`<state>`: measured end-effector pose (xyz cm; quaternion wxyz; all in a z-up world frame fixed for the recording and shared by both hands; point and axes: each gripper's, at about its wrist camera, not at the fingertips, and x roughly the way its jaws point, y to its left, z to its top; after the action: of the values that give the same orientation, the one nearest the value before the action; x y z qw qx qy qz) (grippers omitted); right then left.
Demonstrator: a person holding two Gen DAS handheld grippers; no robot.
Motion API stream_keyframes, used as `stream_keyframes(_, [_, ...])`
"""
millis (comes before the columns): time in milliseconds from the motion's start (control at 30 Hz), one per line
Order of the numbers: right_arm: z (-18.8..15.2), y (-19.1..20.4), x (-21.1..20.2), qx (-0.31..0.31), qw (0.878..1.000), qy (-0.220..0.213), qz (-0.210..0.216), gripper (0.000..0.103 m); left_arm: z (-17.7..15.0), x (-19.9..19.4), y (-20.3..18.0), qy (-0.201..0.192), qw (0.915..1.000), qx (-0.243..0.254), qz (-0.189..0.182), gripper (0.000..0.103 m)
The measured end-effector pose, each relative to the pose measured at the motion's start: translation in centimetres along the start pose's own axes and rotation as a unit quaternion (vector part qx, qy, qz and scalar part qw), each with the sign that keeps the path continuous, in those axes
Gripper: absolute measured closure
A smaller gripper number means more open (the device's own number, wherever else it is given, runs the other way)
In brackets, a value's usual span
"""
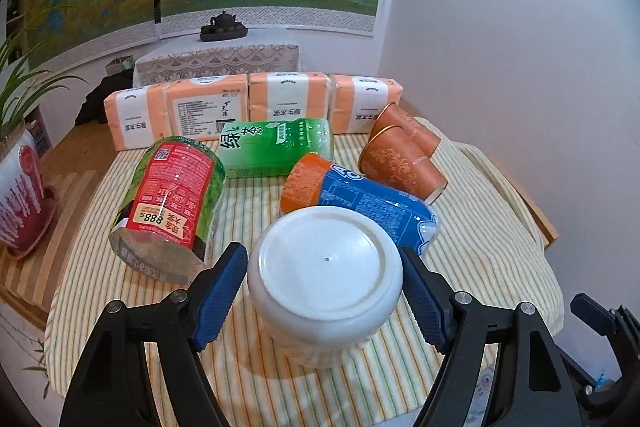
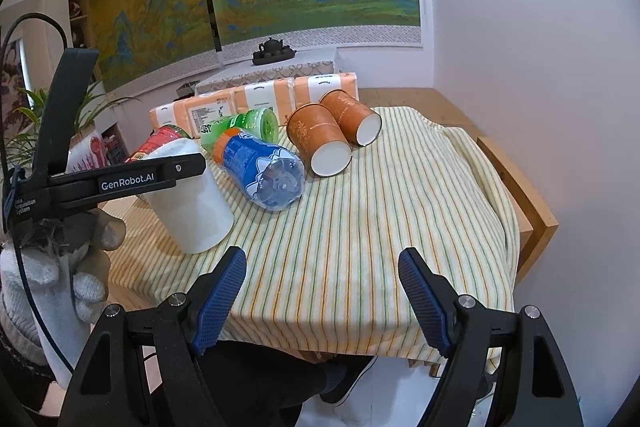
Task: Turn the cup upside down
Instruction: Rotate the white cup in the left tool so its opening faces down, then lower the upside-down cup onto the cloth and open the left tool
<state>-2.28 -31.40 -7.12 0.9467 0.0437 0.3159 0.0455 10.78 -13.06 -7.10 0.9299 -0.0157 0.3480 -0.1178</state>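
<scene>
A white cup (image 1: 325,283) stands upside down on the striped cloth, its flat base facing up; it also shows in the right wrist view (image 2: 192,203). My left gripper (image 1: 323,287) is open with its blue pads on either side of the cup, a small gap on each side. In the right wrist view the left gripper's black body (image 2: 120,179) lies across the cup's upper part. My right gripper (image 2: 322,295) is open and empty, above the table's near edge, to the right of the cup.
Lying on the striped cloth (image 2: 380,227): a blue-labelled bottle (image 1: 360,199), a green tea bottle (image 1: 276,147), a red-labelled package (image 1: 172,195) and two brown paper cups (image 1: 400,159). Tissue packs (image 1: 240,111) line the far edge. A potted plant (image 1: 20,167) stands at left.
</scene>
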Motion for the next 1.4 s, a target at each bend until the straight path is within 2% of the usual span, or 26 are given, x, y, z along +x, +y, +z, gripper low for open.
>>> stream_keyframes(200, [0.0,-0.2,0.0,0.004,1.000,0.000,-0.003,0.028,-0.1,-0.1,-0.5,0.000,0.9999,0.008,-0.011,0.022])
stream_keyframes(300, [0.0,-0.2,0.0,0.004,1.000,0.000,-0.004,0.028,-0.1,-0.3,-0.6,-0.003,0.9998,0.014,-0.016,0.014])
stream_keyframes(467, [0.2,0.0,-0.2,0.002,1.000,-0.007,-0.001,0.028,-0.1,-1.1,-0.3,-0.010,0.9997,0.013,-0.020,0.014])
stream_keyframes(600, [0.5,0.4,-0.4,0.005,1.000,-0.018,0.003,0.028,-0.4,-2.7,0.5,-0.029,0.9994,0.006,-0.015,0.014])
stream_keyframes(867, [1.5,2.1,-0.6,0.004,0.999,-0.052,0.008,0.022,-0.9,-7.3,2.6,-0.089,0.9960,-0.010,0.012,0.014])
stream_keyframes(1033, [2.2,3.7,-0.8,-0.001,0.997,-0.079,0.009,0.014,-1.9,-10.3,4.0,-0.128,0.9909,-0.017,0.038,0.014])
stream_keyframes(1300, [2.9,5.6,-1.4,-0.007,0.993,-0.117,0.007,0.009,-3.2,-13.6,6.0,-0.170,0.9814,-0.031,0.083,0.014])
stream_keyframes(1367, [2.9,5.9,-1.4,-0.006,0.992,-0.123,0.008,0.007,-3.4,-14.1,6.4,-0.178,0.9784,-0.031,0.100,0.010])
stream_keyframes(1400, [2.9,6.1,-1.4,-0.006,0.992,-0.127,0.007,0.007,-3.5,-14.4,6.5,-0.183,0.9772,-0.030,0.104,0.002])
